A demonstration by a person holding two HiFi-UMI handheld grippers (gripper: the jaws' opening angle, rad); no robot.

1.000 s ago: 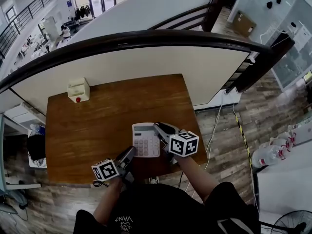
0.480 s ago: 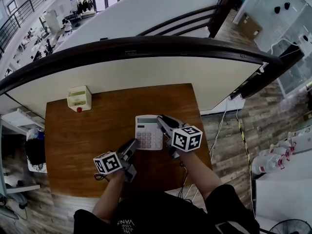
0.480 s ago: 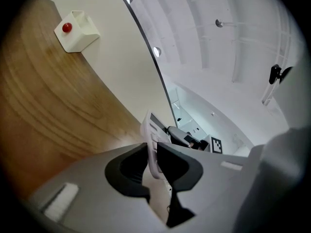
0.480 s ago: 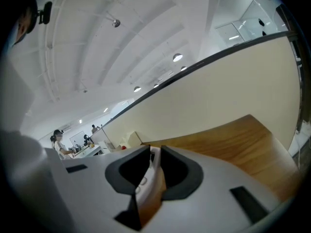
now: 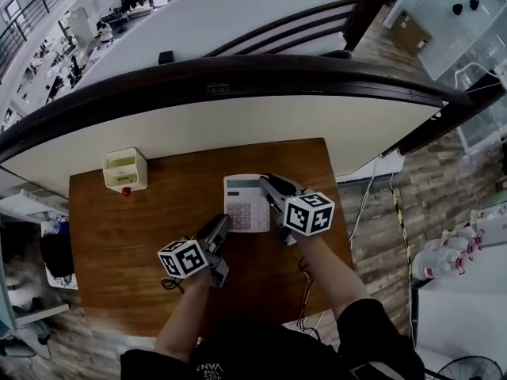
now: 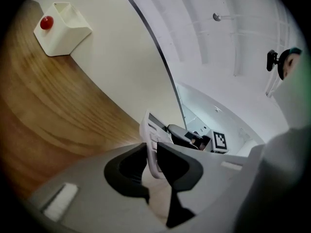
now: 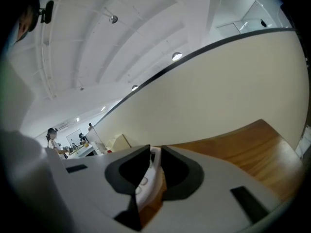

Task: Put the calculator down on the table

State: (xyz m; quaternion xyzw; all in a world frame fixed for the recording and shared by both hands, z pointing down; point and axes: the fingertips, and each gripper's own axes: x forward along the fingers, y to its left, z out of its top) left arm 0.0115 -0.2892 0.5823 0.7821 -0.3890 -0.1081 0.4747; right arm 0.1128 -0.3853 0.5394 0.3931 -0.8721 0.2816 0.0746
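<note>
Clamped tight on the white calculator (image 5: 245, 204) with left gripper (image 5: 220, 228) and right gripper (image 5: 271, 188), one each side; maybe resting on brown surface (image 5: 135, 228) underneath.

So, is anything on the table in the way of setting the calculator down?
Nothing visible. The calculator is clamped by the left tool and the right tool, and the table around it is bare. The only other item, a white box, stands well off at the far left corner.

A brown wooden table (image 5: 119, 228) stands against a curved cream wall (image 5: 238, 129) topped by a dark handrail (image 5: 238, 74), on grey-brown plank flooring (image 5: 388, 244).
</note>
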